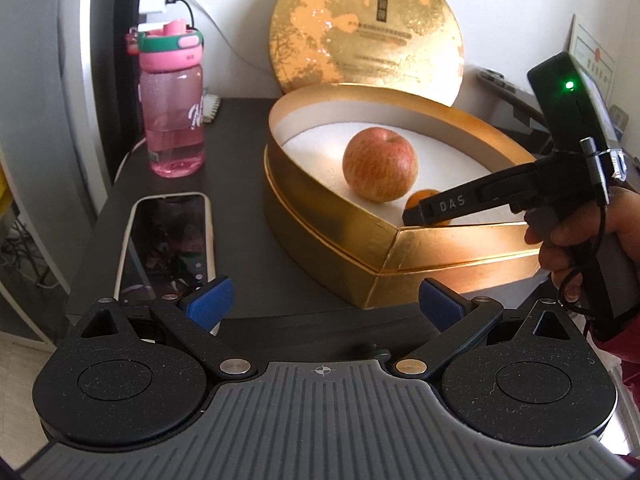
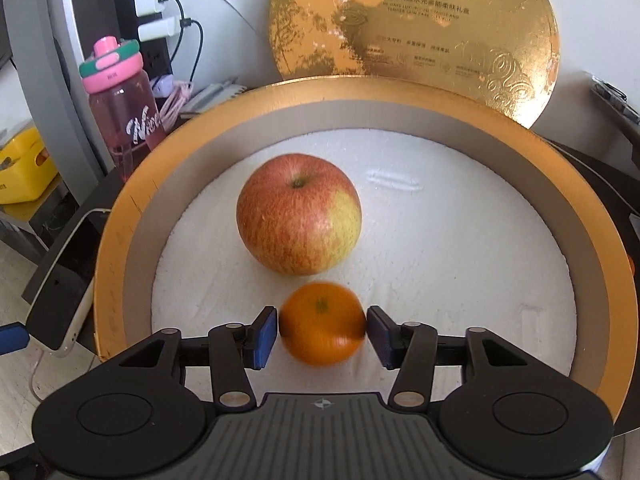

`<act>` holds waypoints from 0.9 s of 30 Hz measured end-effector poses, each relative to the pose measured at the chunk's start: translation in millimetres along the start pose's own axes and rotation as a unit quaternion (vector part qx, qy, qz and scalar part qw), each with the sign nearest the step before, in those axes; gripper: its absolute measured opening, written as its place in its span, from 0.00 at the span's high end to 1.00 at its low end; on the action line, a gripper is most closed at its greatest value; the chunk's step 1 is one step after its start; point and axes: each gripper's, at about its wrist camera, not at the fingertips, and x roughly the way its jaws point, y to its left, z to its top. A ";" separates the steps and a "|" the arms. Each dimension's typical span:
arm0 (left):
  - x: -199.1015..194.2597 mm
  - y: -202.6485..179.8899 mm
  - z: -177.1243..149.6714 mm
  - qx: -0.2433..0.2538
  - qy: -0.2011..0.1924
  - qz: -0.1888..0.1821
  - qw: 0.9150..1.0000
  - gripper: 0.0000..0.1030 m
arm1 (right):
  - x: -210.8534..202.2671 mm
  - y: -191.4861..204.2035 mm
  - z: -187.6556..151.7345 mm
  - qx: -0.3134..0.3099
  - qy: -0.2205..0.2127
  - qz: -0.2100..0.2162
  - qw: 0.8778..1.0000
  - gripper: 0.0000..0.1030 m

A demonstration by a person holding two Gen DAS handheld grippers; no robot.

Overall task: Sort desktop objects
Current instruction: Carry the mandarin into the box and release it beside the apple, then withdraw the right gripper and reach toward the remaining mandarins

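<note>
The right gripper (image 2: 322,334) fingers are bracketing the blurred tangerine (image 2: 322,330) inside the gold box (image 2: 120,216), barely parted; released, it could be rolling into the apple (image 2: 299,214). The left gripper (image 1: 325,298) is hanging wide open, empty.

Left gripper (image 1: 325,300) low in the foreground, blue pads (image 1: 210,300) spread wide with nothing between them, hovering over the dark desk (image 1: 240,128). Beneath the left pad, a phone (image 1: 168,240) lying flat, screen up. Behind it, a pink water bottle (image 1: 172,108) standing upright. To the right, a round gold box (image 1: 320,236) with white lining, its gold lid (image 1: 366,28) propped against the wall behind. Inside, an apple (image 1: 380,165) and, just beside it, an orange (image 1: 422,199) half hidden by the right gripper (image 1: 416,216), reaching in from the right, held in a hand (image 1: 576,236)
</note>
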 end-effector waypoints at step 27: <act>-5.4 -29.2 0.7 0.032 0.003 -0.009 0.999 0.02 | -89.8 -18.1 -29.8 0.046 -0.109 0.010 0.993 0.13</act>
